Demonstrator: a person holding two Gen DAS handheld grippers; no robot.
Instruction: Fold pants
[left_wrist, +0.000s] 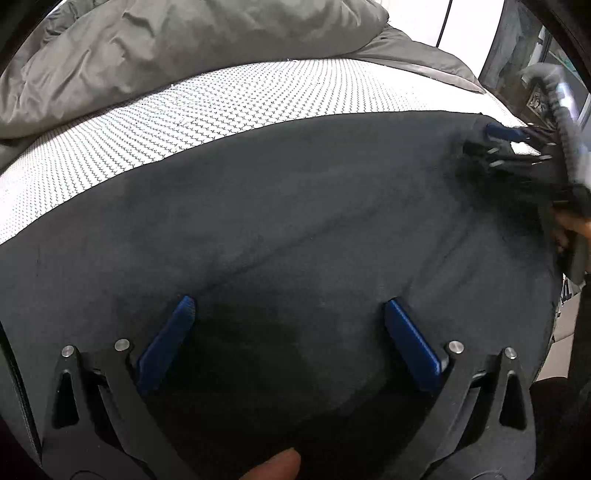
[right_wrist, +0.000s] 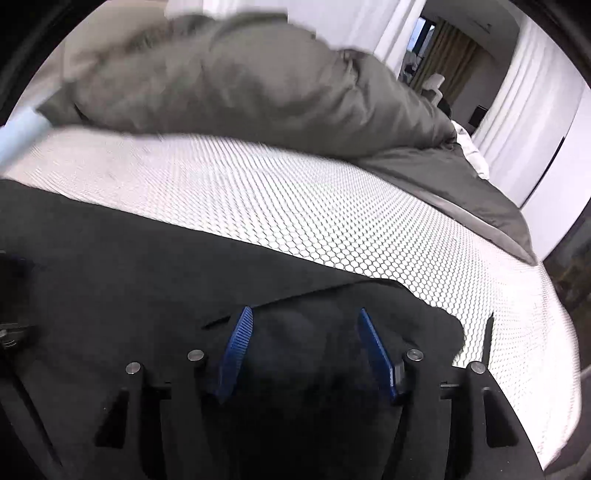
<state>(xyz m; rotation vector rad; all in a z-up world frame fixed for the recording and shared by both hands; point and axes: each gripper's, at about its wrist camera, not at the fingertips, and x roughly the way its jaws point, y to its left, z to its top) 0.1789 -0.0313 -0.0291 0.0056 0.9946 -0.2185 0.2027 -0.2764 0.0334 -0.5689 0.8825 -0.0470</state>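
Dark grey pants (left_wrist: 295, 206) lie spread flat on a bed with a white patterned sheet (left_wrist: 184, 118). My left gripper (left_wrist: 290, 306) is open, its blue fingers (left_wrist: 170, 339) just over the cloth, nothing between them. The right gripper (left_wrist: 517, 147) shows blurred at the pants' far right edge in the left wrist view. In the right wrist view the right gripper (right_wrist: 304, 314) is open over a folded-over end of the pants (right_wrist: 332, 332), with the rest of the pants (right_wrist: 129, 266) stretching left.
A rumpled grey duvet (left_wrist: 166, 48) is heaped at the back of the bed, also in the right wrist view (right_wrist: 240, 81). The bed's edge (right_wrist: 554, 350) drops off at the right. White curtains (right_wrist: 524, 103) and a doorway stand beyond.
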